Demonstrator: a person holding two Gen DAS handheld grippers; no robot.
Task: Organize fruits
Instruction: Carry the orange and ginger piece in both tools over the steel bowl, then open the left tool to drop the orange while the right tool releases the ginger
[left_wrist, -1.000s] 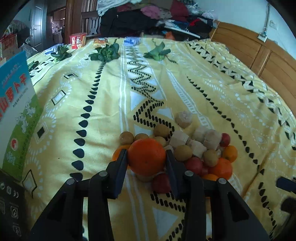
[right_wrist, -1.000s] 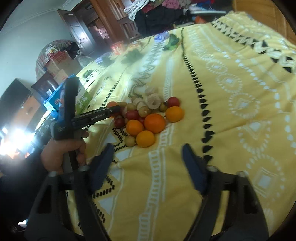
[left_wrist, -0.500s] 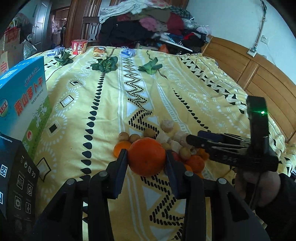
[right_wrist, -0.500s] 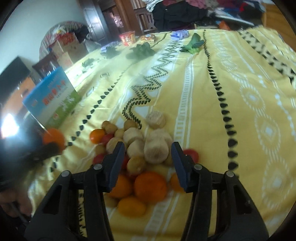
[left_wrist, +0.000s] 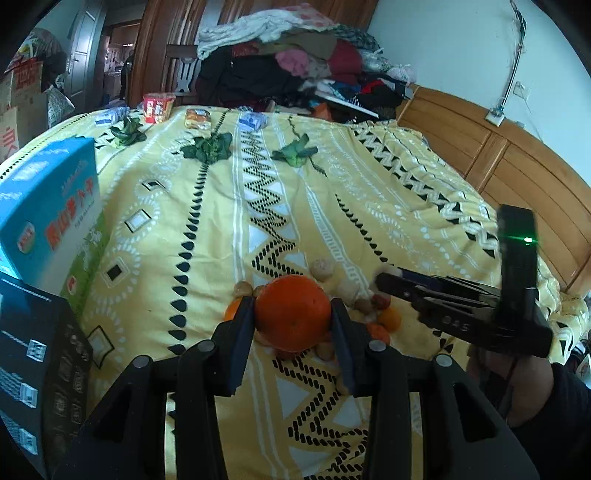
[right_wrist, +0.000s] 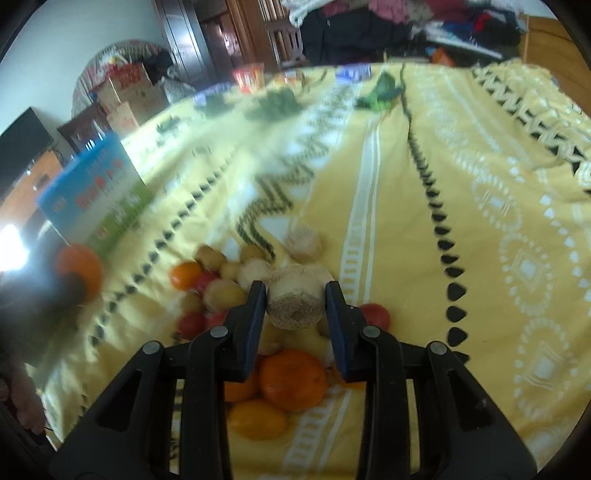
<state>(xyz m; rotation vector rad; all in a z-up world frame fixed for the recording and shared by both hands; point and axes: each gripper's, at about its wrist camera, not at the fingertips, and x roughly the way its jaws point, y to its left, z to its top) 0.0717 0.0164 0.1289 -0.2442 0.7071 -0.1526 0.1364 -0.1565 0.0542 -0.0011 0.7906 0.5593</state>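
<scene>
An orange (left_wrist: 293, 312), firm and round, is held across its middle by the left gripper (left_wrist: 293, 321), while the right gripper (right_wrist: 295, 301), just closing, pinches a rough, light tan fruit (right_wrist: 295, 299) above the pile (right_wrist: 236, 295).

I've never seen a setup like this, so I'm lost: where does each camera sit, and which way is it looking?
Left wrist view: sits behind the left tool, looking forward and down the bed; its fingers clamp an orange, and the person's other hand shows at right.
Right wrist view: sits behind the right tool, facing the fruit pile; its fingers have just been closing around a pale brown fruit.
Both show the fruit pile, the blue box and the held orange.
</scene>
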